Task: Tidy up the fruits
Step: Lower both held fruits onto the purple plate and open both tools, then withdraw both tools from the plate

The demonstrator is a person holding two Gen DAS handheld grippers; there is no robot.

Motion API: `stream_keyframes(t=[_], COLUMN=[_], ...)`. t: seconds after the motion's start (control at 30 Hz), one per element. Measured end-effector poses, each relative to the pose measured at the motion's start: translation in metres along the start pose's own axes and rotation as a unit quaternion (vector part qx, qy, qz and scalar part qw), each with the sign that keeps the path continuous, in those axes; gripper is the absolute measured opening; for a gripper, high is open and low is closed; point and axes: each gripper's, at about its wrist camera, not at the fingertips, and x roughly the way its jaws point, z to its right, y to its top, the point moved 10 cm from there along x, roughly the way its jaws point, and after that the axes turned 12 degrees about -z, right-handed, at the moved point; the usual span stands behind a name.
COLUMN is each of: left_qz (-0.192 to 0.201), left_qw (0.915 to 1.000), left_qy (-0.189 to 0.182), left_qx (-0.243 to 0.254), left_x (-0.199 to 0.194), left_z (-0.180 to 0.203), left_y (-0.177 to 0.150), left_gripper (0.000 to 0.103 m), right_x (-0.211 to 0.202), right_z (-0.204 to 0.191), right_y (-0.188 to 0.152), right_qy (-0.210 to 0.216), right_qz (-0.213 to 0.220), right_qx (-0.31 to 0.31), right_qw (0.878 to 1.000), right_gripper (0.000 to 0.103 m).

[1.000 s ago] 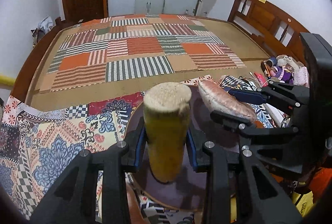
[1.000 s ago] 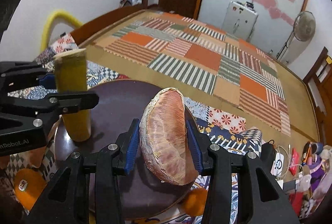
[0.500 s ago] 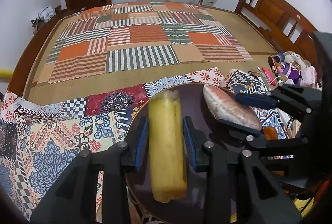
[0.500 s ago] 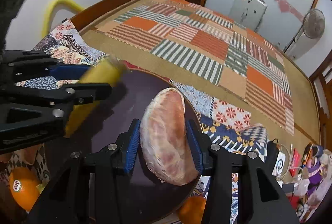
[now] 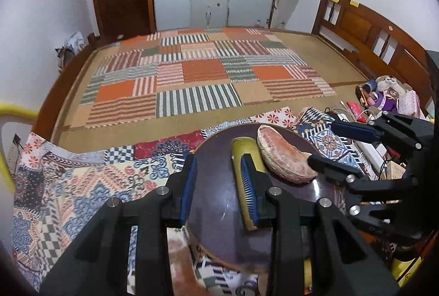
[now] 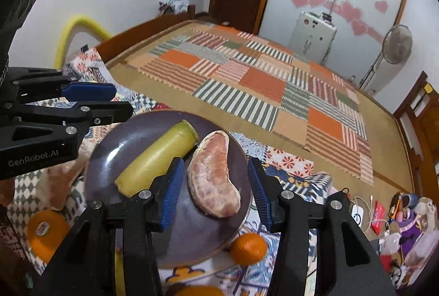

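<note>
A dark round plate (image 6: pixel 109 156) (image 5: pixel 219 213) rests on the patterned cloth. Two pieces lie side by side on it: a yellow cylinder-shaped fruit piece (image 6: pixel 156 158) (image 5: pixel 242 145) and a peeled pink pomelo segment (image 6: pixel 214 178) (image 5: pixel 285 158). My right gripper (image 6: pixel 216 194) is open and hangs over the segment, which lies between its blue pads (image 6: pixel 172 194) without being pressed. My left gripper (image 5: pixel 219 186) is open with only bare plate between its fingers; its right finger hides part of the yellow piece. Each gripper also shows in the other's view: the left gripper (image 6: pixel 120 101) and the right gripper (image 5: pixel 329 145).
Oranges lie on the cloth around the plate: one orange (image 6: pixel 248 248) at its near right rim, another orange (image 6: pixel 46 230) at the near left. A pinkish piece (image 5: pixel 181 263) sits by the plate's near edge. Cables and toys (image 6: pixel 406 216) clutter the right; a patchwork mat (image 5: pixel 197 76) stretches beyond.
The yellow piece went from upright in my left gripper to lying flat on the plate. Both grippers let go of their pieces and drew back and up.
</note>
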Motion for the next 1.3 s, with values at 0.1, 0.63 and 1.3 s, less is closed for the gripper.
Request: stream_keyframes(t=[0.1, 0.63, 1.3], left_qz=[0.021, 0.062, 0.018], left_qw=[0.9996, 0.9980, 0.9987], left_qy=[0.017, 0.014, -0.023], left_qx=[0.005, -0.007, -0.041], left_x=[-0.026, -0.098, -0.059], left_z=[0.001, 0.012, 0.027], left_y=[-0.009, -0.078, -0.174], left_gripper=[0.033, 0.040, 0.050], right_x=[-0.019, -0.092, -0.064], right_z=[0.000, 0.001, -0.002], right_y=[-0.004, -0.051, -0.143], right_qy=[-0.004, -0.017, -0.038], right_qz=[0.021, 0.088, 0.069], right_qx=[0.009, 0.054, 0.086], right_qw=[1.000, 0.994, 0.993], right_gripper=[0.045, 0.055, 0.062])
